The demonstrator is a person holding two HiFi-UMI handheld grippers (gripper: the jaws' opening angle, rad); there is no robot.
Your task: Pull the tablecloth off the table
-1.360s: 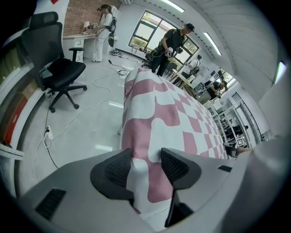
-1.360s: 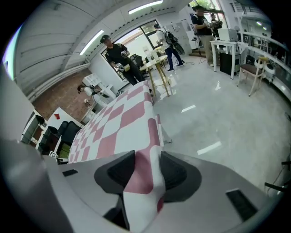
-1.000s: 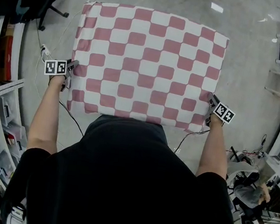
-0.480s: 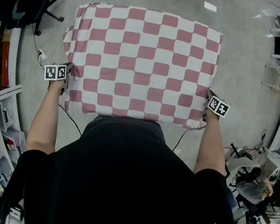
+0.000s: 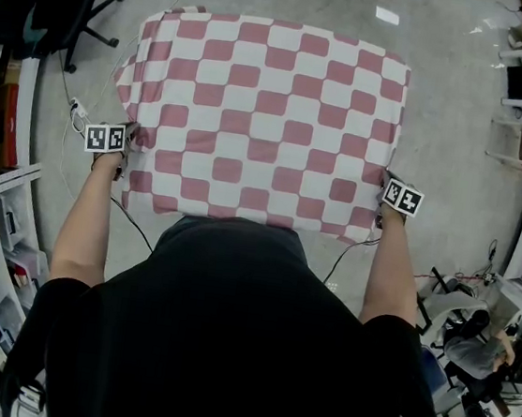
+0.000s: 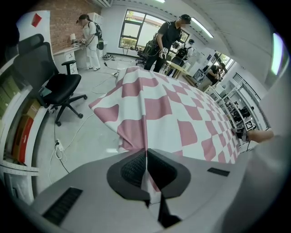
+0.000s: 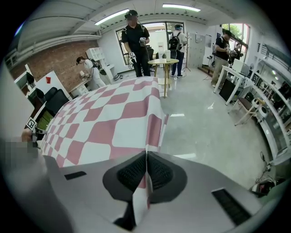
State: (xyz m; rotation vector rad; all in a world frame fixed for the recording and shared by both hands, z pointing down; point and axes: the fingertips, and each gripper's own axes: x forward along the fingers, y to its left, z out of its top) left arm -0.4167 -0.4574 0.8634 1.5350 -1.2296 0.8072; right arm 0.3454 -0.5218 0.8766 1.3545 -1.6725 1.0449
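Pinching near side edges of checkered tablecloth [image 5: 263, 118] in left claw [image 6: 146, 159] and right claw [image 7: 146, 166], the right just finishing closing.

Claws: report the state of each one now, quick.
Left claw: closed, gripping the checkered tablecloth at its edge.
Right claw: closed, gripping the opposite edge of the checkered tablecloth.
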